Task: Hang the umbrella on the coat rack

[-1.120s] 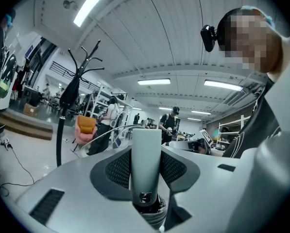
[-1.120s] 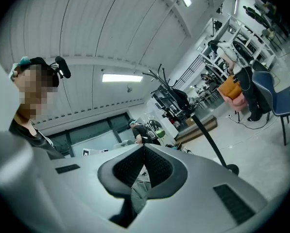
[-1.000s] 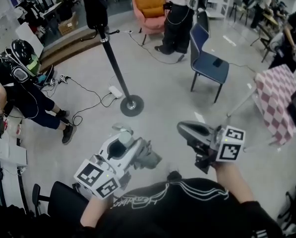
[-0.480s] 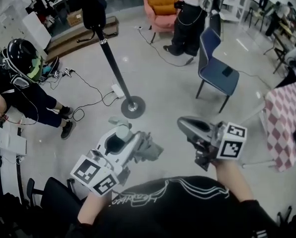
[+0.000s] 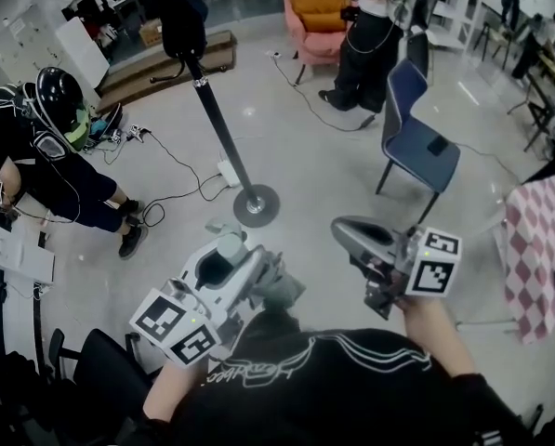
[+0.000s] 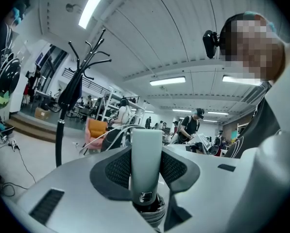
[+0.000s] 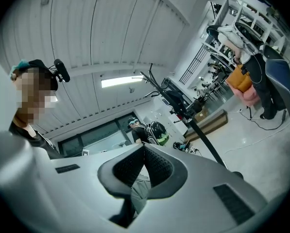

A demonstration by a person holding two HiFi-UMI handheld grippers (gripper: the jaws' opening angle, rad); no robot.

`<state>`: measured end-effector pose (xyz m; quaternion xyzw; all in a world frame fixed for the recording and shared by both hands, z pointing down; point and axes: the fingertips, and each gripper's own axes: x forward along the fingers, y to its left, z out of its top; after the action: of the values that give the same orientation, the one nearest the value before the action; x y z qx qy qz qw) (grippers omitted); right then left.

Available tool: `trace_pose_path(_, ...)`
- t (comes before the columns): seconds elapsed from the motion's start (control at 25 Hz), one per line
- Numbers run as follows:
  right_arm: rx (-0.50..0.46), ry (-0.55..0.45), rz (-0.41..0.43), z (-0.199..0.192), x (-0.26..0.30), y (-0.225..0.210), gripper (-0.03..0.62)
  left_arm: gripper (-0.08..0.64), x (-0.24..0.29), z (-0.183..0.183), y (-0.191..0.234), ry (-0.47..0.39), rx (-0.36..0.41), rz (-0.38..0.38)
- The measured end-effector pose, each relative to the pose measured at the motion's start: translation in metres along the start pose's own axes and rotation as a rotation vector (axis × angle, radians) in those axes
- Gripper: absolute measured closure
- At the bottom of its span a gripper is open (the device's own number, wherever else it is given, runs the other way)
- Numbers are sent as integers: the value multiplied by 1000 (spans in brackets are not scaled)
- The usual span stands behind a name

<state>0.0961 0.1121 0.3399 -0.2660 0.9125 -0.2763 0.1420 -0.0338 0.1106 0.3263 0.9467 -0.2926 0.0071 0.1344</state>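
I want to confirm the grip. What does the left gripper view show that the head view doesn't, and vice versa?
Left gripper view only: the left gripper clamped on the umbrella's pale handle, plus ceiling lights. Head view only: the coat rack's round base, the blue chair, the right gripper. Both: the rack's pole and the orange armchair.

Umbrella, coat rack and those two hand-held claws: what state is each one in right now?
Grey folded umbrella: closed, held by its handle, not on the rack.
Left gripper: shut on the umbrella handle.
Right gripper: shut, holding nothing.
Black coat rack: upright, a dark item hanging near its top.
Blue chair: upright, nobody sitting.
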Motion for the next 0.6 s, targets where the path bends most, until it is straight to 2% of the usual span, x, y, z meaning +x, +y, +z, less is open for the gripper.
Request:
trace_pose_path(0.28,-5,5,-25,12,10,-24,578,416,21,3,24,4,-9,-11)
trace_pose_path(0.6,11,6,-68,37,40,-75,578,416,60,13,79,9,-26,-22)
